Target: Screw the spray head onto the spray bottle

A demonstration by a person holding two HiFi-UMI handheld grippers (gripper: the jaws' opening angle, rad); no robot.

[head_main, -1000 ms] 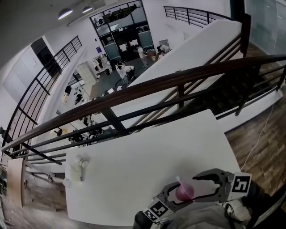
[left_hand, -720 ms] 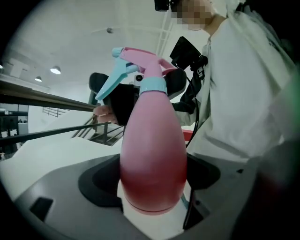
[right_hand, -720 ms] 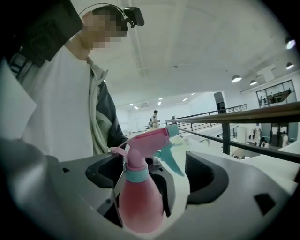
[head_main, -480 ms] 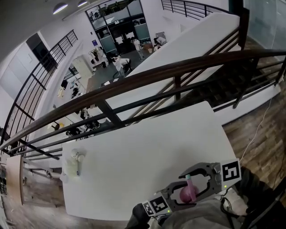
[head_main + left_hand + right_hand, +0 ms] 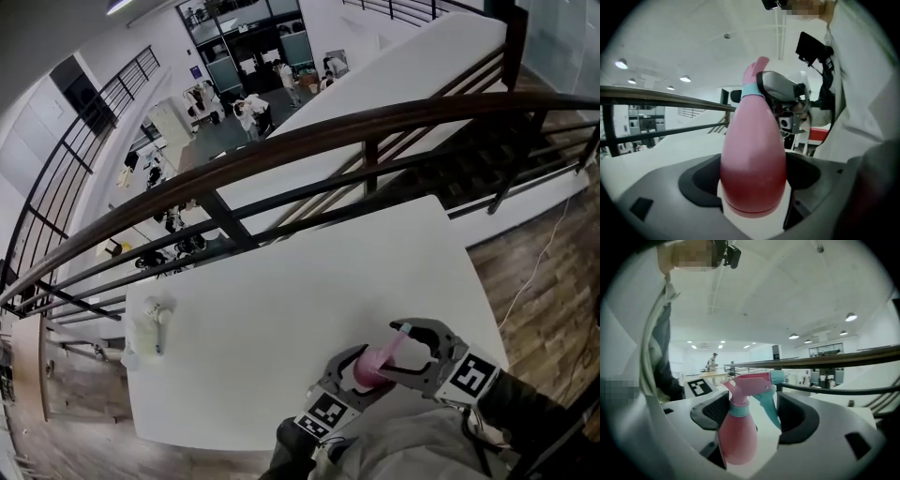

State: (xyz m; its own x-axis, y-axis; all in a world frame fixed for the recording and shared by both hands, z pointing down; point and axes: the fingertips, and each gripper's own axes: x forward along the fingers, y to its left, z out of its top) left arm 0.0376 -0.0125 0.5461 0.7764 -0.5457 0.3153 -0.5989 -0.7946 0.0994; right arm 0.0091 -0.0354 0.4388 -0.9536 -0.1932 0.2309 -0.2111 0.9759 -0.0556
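Left gripper view: spray bottle (image 5: pixel 752 150) with spray head (image 5: pixel 758 70) in hand-held gripper (image 5: pixel 751 185)

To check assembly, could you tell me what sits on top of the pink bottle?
A pink spray head with teal collar and trigger; the collar hides the bottle neck, so thread seating is unseen.

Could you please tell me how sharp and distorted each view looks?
Head view: fisheye bends the brown wooden handrail, otherwise sharp. Left gripper view: the pink plastic spray bottle fills the middle, soft-edged. Right gripper view: it looks crisper; dark vignette at corners.
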